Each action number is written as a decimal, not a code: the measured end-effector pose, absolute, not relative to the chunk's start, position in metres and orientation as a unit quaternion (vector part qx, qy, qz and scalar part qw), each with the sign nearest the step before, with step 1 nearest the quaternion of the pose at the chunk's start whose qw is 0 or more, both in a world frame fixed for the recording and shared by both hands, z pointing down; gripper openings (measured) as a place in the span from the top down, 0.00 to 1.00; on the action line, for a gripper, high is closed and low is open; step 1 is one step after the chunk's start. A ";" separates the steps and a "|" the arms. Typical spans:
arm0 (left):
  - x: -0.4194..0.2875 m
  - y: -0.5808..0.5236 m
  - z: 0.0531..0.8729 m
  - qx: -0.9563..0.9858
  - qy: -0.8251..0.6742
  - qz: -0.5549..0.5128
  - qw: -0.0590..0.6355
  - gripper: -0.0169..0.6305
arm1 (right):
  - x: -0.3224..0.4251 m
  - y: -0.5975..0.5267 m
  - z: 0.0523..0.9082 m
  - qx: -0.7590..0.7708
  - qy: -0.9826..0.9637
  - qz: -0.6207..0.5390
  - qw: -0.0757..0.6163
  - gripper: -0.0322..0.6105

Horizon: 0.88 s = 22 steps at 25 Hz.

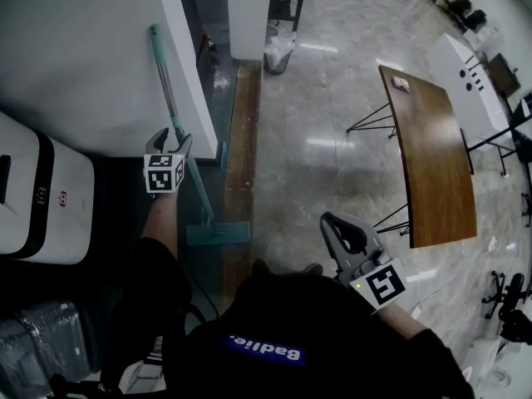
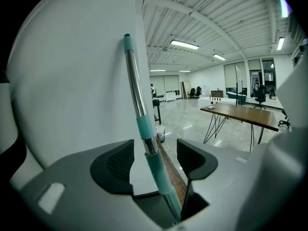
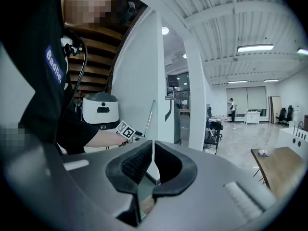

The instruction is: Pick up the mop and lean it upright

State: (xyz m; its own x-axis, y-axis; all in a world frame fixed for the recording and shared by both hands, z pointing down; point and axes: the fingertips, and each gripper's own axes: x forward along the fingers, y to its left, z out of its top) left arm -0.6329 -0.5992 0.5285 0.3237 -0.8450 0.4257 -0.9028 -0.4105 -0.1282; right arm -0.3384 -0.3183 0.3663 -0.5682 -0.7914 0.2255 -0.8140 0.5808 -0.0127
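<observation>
Left gripper view: the left gripper (image 2: pixel 155 147) has its jaws spread. The mop (image 2: pixel 138 110) handle runs up between them with a gap to the pad on either side, so nothing is clamped. The handle is chrome with teal sleeves. It rises at a slight tilt, and its teal tip is against the white wall (image 2: pixel 72 81).

In the head view the left forearm reaches forward to the middle of the handle, with the marker cube facing up. The flat teal mop head (image 1: pixel 218 233) is on the floor at the foot of the wall, beside a wooden strip (image 1: pixel 241 140).

The right gripper (image 3: pixel 153 150) is pressed closed on nothing. It is held low near the person's body, well apart from the mop.

In the left gripper's own view, its body hides the lower part of the handle. The person's black shirt cuts off both upper arms in the head view.
</observation>
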 end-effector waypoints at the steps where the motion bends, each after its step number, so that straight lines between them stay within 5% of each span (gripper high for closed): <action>1: -0.632 -0.602 0.531 0.811 -0.538 0.221 0.068 0.52 | -0.338 -0.318 0.368 0.455 -0.883 0.059 0.101 0.92; 12: -0.630 -0.625 0.537 0.811 -0.532 0.233 0.069 0.55 | -0.327 -0.319 0.370 0.468 -0.875 0.068 0.107 0.92; 22: -0.628 -0.632 0.552 0.811 -0.524 0.248 0.076 0.68 | -0.320 -0.316 0.369 0.479 -0.869 0.068 0.107 0.93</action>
State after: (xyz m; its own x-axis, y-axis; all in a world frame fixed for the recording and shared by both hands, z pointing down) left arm -0.6278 -0.6325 0.5518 0.3280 -0.8126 0.4818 -0.8876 -0.4397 -0.1372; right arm -0.3199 -0.3162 0.3695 -0.5186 -0.8174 0.2507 -0.8466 0.5320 -0.0168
